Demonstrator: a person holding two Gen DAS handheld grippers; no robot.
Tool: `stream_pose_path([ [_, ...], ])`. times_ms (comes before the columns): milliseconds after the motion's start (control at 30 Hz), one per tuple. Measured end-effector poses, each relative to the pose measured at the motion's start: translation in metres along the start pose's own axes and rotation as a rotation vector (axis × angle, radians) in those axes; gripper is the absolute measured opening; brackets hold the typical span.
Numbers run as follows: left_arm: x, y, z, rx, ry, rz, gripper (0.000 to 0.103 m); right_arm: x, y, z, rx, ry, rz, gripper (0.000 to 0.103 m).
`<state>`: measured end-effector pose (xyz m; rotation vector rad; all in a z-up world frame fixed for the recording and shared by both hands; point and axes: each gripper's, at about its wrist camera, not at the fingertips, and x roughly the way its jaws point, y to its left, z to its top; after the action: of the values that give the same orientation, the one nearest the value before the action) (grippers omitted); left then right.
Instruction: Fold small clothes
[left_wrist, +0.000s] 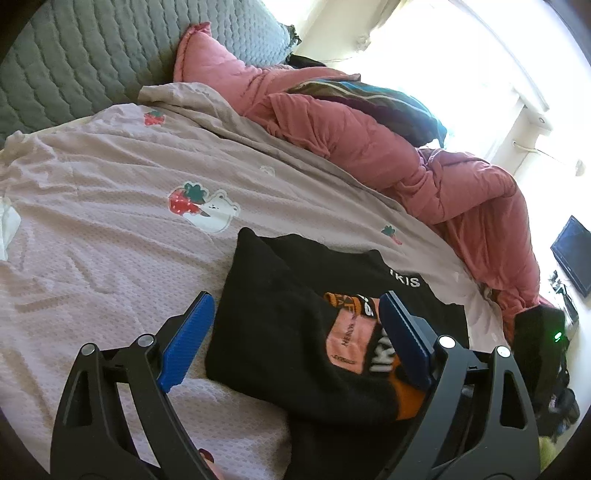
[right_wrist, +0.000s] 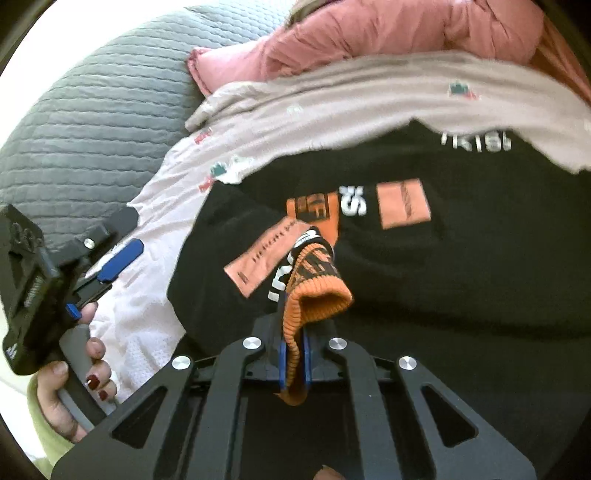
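- Black sweater (right_wrist: 443, 258) lies partly folded on the bed's pink sheet (left_wrist: 110, 203).
- My right fingers (right_wrist: 293, 365) are clamped tight on its orange ribbed cuff (right_wrist: 317, 299).
- My left fingers (left_wrist: 295, 332) stand wide apart over the sweater's near edge, pressing on nothing.
- Pink quilt (left_wrist: 406, 147) is bunched beyond.

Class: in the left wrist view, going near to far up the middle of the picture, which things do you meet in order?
black garment → strawberry-print sheet → pink quilt → grey quilted headboard
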<state>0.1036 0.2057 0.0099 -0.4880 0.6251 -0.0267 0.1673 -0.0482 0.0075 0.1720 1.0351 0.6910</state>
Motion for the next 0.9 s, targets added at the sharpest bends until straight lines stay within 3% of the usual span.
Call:
stream_pose_path([
  [333,0.002,-0.002,-0.002,0.017,0.003,0.015,0.083,-0.078,-0.028,0.046,-0.083,-0.219,-0.131,0.005],
  [467,0.004,-0.004,-0.003,0.025,0.011,0.019,0.083,-0.098,-0.050,0.056,-0.073,-0.267,-0.194,0.005],
  [667,0.005,-0.011,-0.006,0.043,0.019,0.013,0.083,-0.113,-0.089,0.056,-0.026,-0.289,-0.271,0.005],
  [900,0.012,-0.031,-0.010,0.108,0.045,0.027,0.083,-0.116,-0.121,0.045,0.034,-0.280,-0.297,0.005],
])
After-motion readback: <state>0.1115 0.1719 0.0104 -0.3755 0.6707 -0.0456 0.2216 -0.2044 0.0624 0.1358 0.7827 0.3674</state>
